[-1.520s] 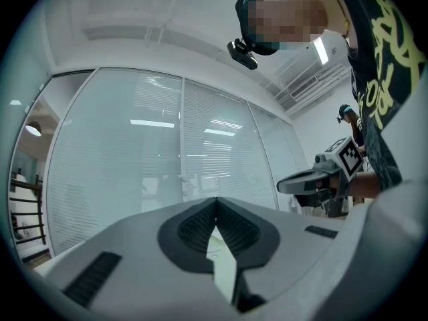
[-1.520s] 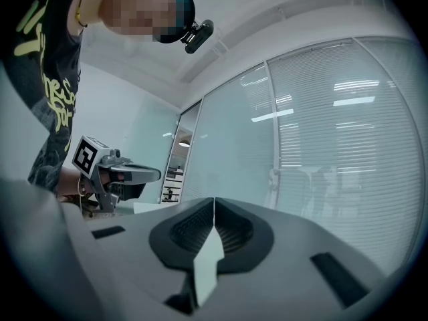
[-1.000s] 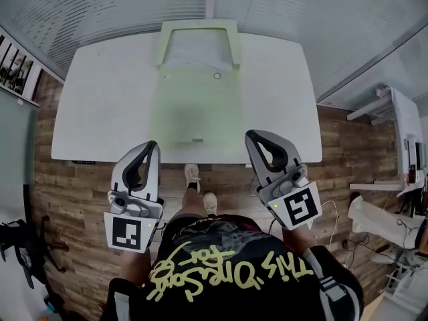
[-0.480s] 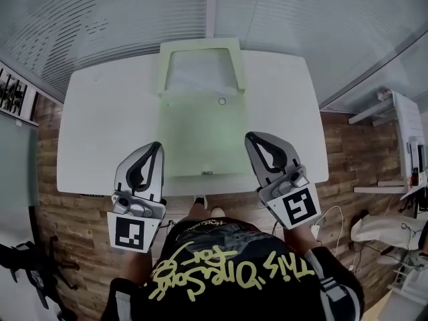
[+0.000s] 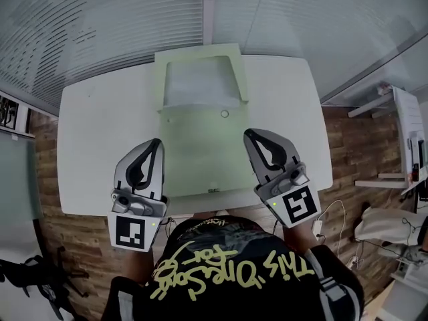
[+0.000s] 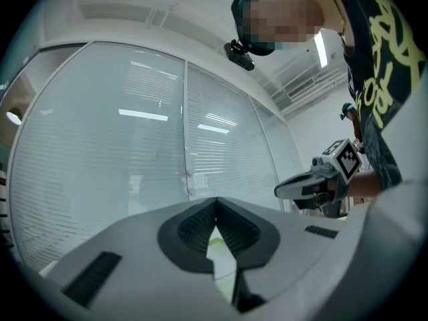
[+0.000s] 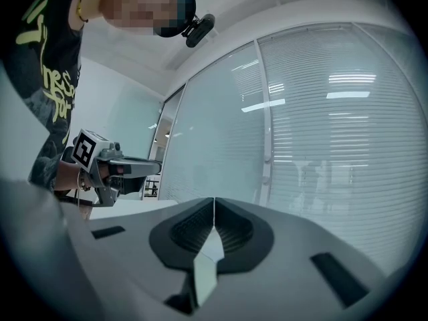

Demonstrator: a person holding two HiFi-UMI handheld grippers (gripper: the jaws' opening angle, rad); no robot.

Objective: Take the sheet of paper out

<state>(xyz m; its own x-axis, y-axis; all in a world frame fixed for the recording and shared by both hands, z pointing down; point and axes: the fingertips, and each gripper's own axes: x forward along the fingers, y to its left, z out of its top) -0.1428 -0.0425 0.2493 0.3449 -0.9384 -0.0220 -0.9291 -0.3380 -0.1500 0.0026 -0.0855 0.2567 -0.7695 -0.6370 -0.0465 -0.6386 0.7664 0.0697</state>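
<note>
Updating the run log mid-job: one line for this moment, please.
left hand-held gripper: shut, empty | right hand-held gripper: shut, empty | pale green plastic folder: flat on white table, untouched

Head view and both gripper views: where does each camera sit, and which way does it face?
Head view: on the head, steeply down at white table and green folder; left gripper, right gripper, black shirt show.
Left gripper view: on that gripper, level along shut jaws toward glass wall; right gripper, shirt at right.
Right gripper view: same, mirrored; left gripper, shirt at left.
Shared: gripper views share the glass wall.
</note>
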